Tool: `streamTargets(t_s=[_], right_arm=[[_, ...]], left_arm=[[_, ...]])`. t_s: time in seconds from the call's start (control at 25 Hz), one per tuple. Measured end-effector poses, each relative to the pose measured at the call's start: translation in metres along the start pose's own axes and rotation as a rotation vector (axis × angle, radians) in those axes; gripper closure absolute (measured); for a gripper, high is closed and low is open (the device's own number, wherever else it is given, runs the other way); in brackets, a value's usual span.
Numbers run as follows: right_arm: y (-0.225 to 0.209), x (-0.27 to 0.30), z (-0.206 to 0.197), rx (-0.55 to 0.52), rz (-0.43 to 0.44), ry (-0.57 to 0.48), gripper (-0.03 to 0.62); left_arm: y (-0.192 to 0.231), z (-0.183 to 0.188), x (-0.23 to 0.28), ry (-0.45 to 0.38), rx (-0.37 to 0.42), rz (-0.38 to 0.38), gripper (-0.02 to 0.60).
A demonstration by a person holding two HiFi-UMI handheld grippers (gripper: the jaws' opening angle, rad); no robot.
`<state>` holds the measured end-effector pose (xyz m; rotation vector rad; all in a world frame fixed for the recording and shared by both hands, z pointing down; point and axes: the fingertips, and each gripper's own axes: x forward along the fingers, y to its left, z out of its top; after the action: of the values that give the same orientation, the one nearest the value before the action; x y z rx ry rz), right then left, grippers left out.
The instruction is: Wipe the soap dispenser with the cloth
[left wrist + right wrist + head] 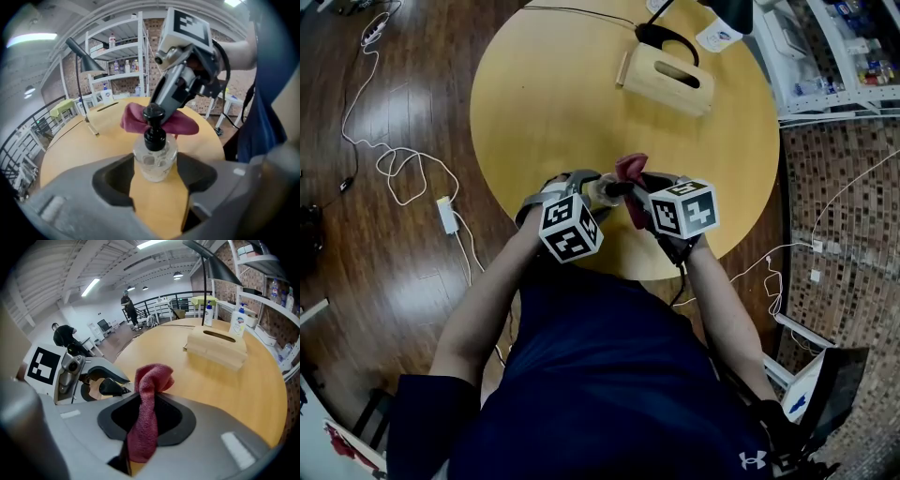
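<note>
— Since the left gripper [155, 165] has its jaws set fairly wide on the clear body of the soap dispenser [154, 154], one pad at nine o'clock and one at three, is that only to steady it?
— I'd judge so. Gripped low, the bottle can't turn or tip, and the black pump [153, 125] and the shoulders stay bare for wiping.
— And the cloth [183, 124]?
— Pinched in the right gripper [144, 423], jaws narrow, with a red tuft poking past the tips as the wiping end. From the dispenser it lies at twelve to one o'clock, right behind the pump and seemingly touching it.
— Further out?
— The round table [553, 94], with a wooden box [667, 80] at its twelve o'clock, well apart.
</note>
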<state>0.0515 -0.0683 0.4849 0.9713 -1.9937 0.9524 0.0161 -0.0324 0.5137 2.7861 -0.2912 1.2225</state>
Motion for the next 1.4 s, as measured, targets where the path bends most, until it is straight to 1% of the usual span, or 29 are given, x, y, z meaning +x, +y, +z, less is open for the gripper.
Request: streamTargets(t_s=[0.08, 0.12, 0.16, 0.24, 0.28, 0.32, 0.4, 0.48, 0.52, 0.56, 0.64, 0.72, 0.76, 0.8, 0.84, 0.92, 0.96, 1.0, 1.12, 1.16, 1.24, 1.32, 1.4], right_arm=[[0.000, 0.002, 0.000, -0.008, 0.015, 0.006, 0.502], [0.001, 0.002, -0.002, -0.003, 0.026, 0.006, 0.503], [0.004, 0.002, -0.005, 0.006, 0.037, 0.004, 0.503], [0.009, 0.000, -0.012, 0.033, 0.053, -0.004, 0.505], [0.012, -0.001, -0.016, 0.045, 0.056, -0.008, 0.505], [0.014, -0.002, -0.020, 0.054, 0.057, -0.010, 0.505], [0.016, -0.003, -0.023, 0.056, 0.055, -0.009, 0.505], [0.011, -0.003, -0.020, 0.048, 0.045, -0.009, 0.503], [0.007, -0.003, -0.015, 0.042, 0.034, -0.011, 0.503], [0.002, -0.001, -0.010, 0.035, 0.022, -0.013, 0.502], [-0.002, 0.002, -0.003, 0.013, 0.012, -0.007, 0.502], [0.002, 0.003, -0.003, 0.009, 0.032, 0.002, 0.502], [0.005, 0.003, -0.005, 0.017, 0.046, 0.004, 0.503], [0.009, 0.003, -0.008, 0.028, 0.057, 0.005, 0.505], [0.012, 0.003, -0.012, 0.039, 0.064, 0.006, 0.505], [0.018, 0.002, -0.018, 0.050, 0.069, 0.009, 0.505], [0.021, 0.001, -0.021, 0.051, 0.070, 0.011, 0.505], [0.022, 0.000, -0.024, 0.050, 0.070, 0.012, 0.505], [0.017, -0.002, -0.027, 0.053, 0.072, 0.010, 0.505], [0.012, -0.002, -0.025, 0.059, 0.069, 0.006, 0.503], [0.000, -0.002, -0.016, 0.059, 0.050, -0.007, 0.502], [-0.007, 0.001, -0.005, 0.034, 0.035, -0.012, 0.502], [-0.005, 0.003, 0.001, 0.001, 0.042, -0.004, 0.502]], left_arm=[[0.002, -0.002, -0.002, 0.004, 0.035, -0.046, 0.295], [0.004, -0.004, -0.003, 0.009, 0.040, -0.064, 0.293], [0.006, -0.005, -0.004, 0.015, 0.027, -0.069, 0.292], [0.011, -0.009, -0.006, 0.023, -0.041, -0.041, 0.254], [0.012, -0.011, -0.007, 0.024, -0.079, -0.015, 0.247], [0.011, -0.012, -0.009, 0.024, -0.106, 0.013, 0.248], [0.005, -0.008, -0.009, 0.016, -0.123, 0.059, 0.261], [0.001, -0.001, -0.006, 0.018, -0.097, 0.090, 0.267], [0.002, 0.000, -0.004, 0.025, -0.074, 0.100, 0.289], [0.003, 0.000, -0.003, 0.029, -0.052, 0.097, 0.291], [0.005, -0.001, -0.002, 0.027, -0.016, 0.057, 0.299], [0.008, -0.005, -0.004, 0.036, 0.019, 0.005, 0.299], [0.011, -0.007, -0.005, 0.045, 0.020, -0.013, 0.298], [0.014, -0.010, -0.007, 0.056, 0.004, -0.019, 0.295], [0.017, -0.013, -0.009, 0.064, -0.023, -0.012, 0.277], [0.019, -0.017, -0.014, 0.075, -0.071, 0.025, 0.267], [0.017, -0.017, -0.015, 0.075, -0.080, 0.045, 0.270], [0.013, -0.015, -0.015, 0.070, -0.078, 0.062, 0.286], [0.004, -0.005, -0.009, 0.048, -0.052, 0.090, 0.283], [0.004, -0.003, -0.007, 0.048, -0.042, 0.094, 0.298], [0.006, -0.004, -0.005, 0.050, -0.020, 0.078, 0.304], [0.008, -0.005, -0.005, 0.051, 0.018, 0.039, 0.306], [0.010, -0.005, -0.005, 0.052, 0.055, -0.006, 0.305]])
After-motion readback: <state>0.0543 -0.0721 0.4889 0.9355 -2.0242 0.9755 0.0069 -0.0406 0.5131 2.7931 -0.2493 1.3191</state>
